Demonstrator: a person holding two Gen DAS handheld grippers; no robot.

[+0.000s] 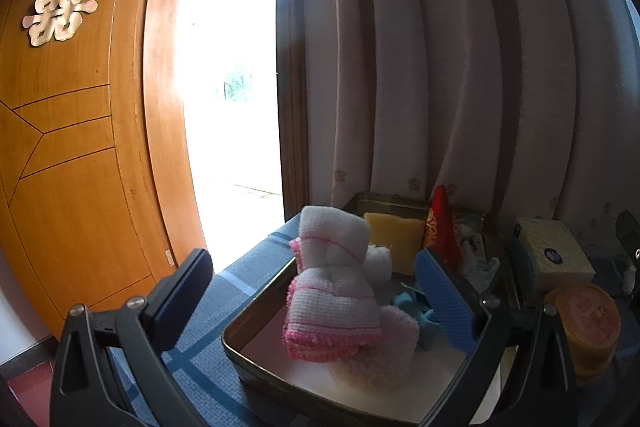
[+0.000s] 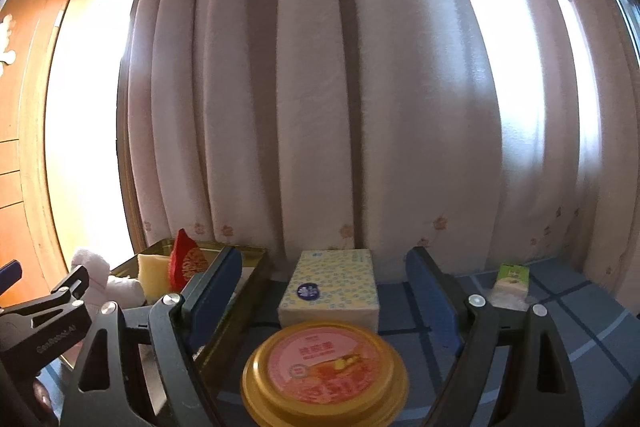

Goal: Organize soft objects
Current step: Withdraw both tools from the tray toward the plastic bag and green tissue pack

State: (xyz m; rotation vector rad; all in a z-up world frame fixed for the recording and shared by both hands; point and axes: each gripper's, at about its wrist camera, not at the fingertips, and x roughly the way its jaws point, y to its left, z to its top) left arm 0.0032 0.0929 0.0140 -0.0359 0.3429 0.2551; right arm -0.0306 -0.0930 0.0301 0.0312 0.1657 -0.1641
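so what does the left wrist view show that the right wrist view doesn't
Only the left wrist view: the tin's inside, with the pink-and-white towel and a blue item, plus the wooden door.
Only the right wrist view: a small green carton at far right.
Both: yellow sponge, red pouch, tissue pack, round tub, curtain. Both sets of tongs are open.

Lower centre of my left view: I see a pink-and-white folded towel (image 1: 336,291) upright in the metal tin (image 1: 256,307); behind it, a yellow sponge (image 1: 394,239) and red pouch (image 1: 440,227).
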